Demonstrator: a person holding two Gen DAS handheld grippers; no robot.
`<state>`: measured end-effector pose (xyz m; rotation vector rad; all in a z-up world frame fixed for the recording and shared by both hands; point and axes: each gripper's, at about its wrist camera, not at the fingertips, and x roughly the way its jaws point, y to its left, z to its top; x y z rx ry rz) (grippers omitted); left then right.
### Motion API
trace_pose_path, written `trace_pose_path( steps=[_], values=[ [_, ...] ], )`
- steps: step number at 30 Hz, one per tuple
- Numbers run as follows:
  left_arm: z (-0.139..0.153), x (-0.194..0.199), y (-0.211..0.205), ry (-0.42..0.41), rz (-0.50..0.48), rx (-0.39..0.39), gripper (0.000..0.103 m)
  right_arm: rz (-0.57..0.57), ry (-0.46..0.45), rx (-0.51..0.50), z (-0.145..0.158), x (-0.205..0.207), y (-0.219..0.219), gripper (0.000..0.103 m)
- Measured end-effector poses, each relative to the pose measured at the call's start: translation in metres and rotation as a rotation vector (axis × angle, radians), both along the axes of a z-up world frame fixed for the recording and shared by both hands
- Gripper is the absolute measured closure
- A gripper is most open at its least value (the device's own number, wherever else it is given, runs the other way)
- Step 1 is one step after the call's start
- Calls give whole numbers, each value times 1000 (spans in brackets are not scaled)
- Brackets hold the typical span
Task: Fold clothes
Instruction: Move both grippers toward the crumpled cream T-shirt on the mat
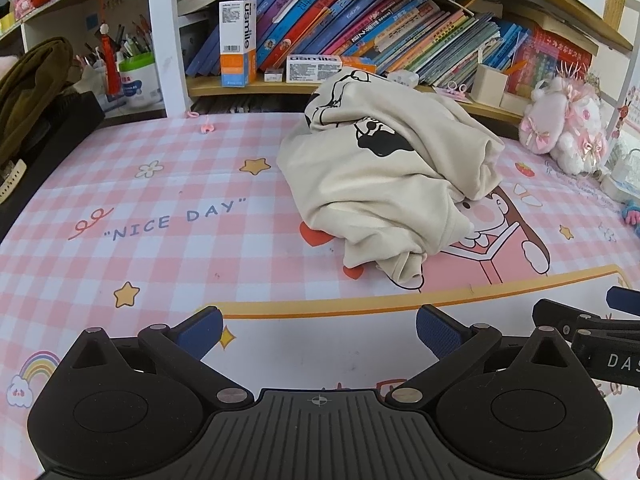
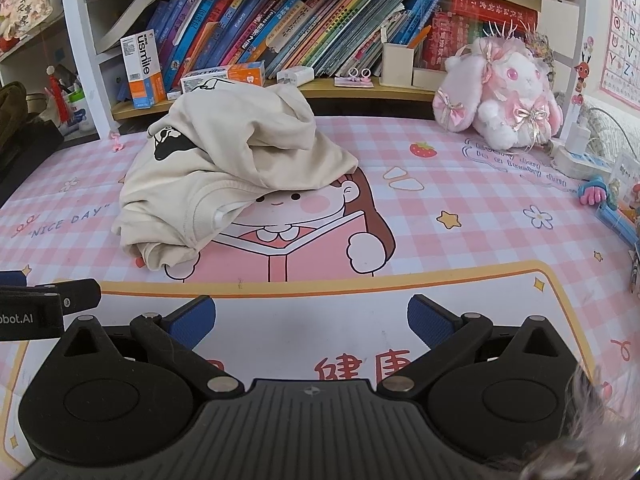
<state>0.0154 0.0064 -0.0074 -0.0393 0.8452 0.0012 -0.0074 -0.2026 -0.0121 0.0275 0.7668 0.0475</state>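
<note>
Both wrist cameras sat low over the desk mat [image 1: 120, 184], side by side, facing the bookshelf [image 2: 280, 40]; both framed the crumpled garment [image 1: 384, 176] nearby.

"Where are the two grippers?"

"Both low and level, side by side. The left gripper [image 1: 319, 330] has its jaws spread wide, with nothing between the blue pads [image 1: 438, 334]."

"And the other one?"

"The right gripper [image 2: 311, 320] is the same: jaws wide apart, pads [image 2: 430, 322] bare, gripping nothing. They sit close together. From the left camera the right gripper's black body pokes in at the right edge, and from the right camera the left gripper's body shows at the left edge."

"Any hands visible?"

"None that I can make out."
</note>
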Motion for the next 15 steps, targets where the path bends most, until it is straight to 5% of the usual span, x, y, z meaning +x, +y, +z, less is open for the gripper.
trace_pose_path(
  steps=[15],
  values=[
    [-1, 4, 0, 35, -6, -43, 0, 12, 0, 6, 2, 3, 0, 0]
  ],
)
